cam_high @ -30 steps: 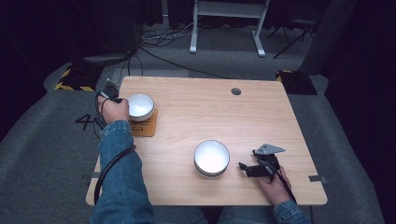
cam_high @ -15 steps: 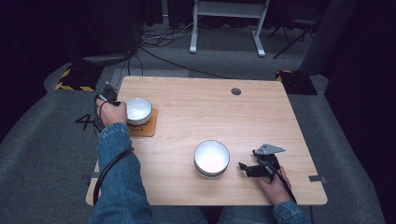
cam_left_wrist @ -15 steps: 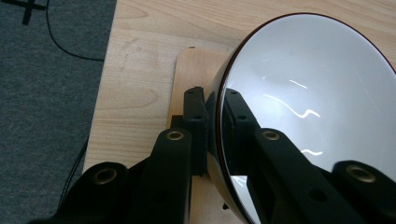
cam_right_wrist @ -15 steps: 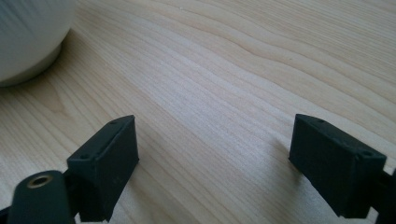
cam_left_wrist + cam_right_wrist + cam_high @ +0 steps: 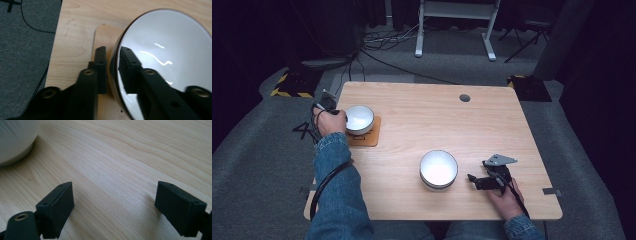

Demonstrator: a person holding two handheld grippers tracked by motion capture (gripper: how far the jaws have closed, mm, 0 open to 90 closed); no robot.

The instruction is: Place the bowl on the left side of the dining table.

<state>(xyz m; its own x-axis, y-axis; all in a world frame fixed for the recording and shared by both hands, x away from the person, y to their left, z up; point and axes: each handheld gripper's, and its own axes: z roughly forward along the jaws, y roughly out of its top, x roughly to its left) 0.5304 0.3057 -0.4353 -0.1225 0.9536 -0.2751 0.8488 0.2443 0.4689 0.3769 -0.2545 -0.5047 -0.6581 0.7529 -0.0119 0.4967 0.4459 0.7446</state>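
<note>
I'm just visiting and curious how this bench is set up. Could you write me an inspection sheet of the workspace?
Surface: light wooden table, bare between the items.
Job's things: white round bowl on a thin brown wooden coaster; second white bowl near the front edge.
Clutter: nothing seen.
Grippers: left gripper straddles the first bowl's rim, jaws just been opening; right gripper open over bare wood.
Cables: black cable along the denim sleeve.
Surroundings: grey carpet, white metal stand.

Left gripper (image 5: 332,111) jaws just eased apart, right gripper (image 5: 477,179) jaws wide, resting low
</note>
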